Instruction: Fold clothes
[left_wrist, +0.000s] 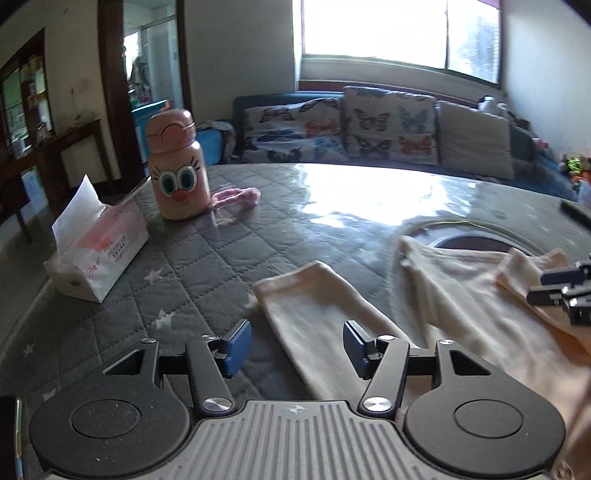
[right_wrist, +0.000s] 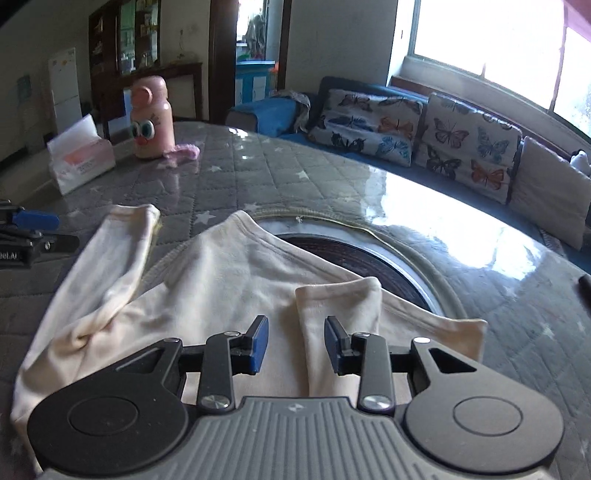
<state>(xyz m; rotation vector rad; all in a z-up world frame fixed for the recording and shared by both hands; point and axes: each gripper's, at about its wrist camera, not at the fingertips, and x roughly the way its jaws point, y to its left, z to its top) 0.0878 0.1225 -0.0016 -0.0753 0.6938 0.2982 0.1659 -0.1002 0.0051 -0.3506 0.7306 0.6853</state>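
- The left gripper (left_wrist: 297, 349) has its jaws standing well apart and gripping nothing; the left sleeve (left_wrist: 314, 314) of the cream shirt (right_wrist: 221, 280) lies flat on the desk just ahead of them and partly beneath them, touched by neither pad.
- The right gripper (right_wrist: 295, 345) has its jaws partly apart, narrower than the left, and also empty; the right sleeve (right_wrist: 340, 314) lies folded in over the shirt's body, its cuff just beyond the jaws and its length running between them.
- The shirt lies spread on the grey quilted desk (right_wrist: 258, 173), neck hole away from both pairs of jaws; the right sleeve looks already laid inward, while the left one is flung outward, well clear of the body.
- Judged from that, the step in hand is bringing the left sleeve in. To do it well, the left jaws should take the sleeve near its cuff, pinching both layers, then carry it low across the body so that it lands flat and roughly matches the other sleeve.
- The bunched twist where the left sleeve meets the body, off to the left of the right jaws, may need smoothing or the fold will sit lumpy.
- Further out, beyond and left of the left jaws, stand a tissue pack (left_wrist: 96, 251), a pink bottle (left_wrist: 179, 166) with a cartoon face and a small pink cloth (left_wrist: 236, 195); all are well apart from the shirt.
- Beyond the desk sits a sofa with butterfly cushions (left_wrist: 388, 125); nothing blocks the fold.
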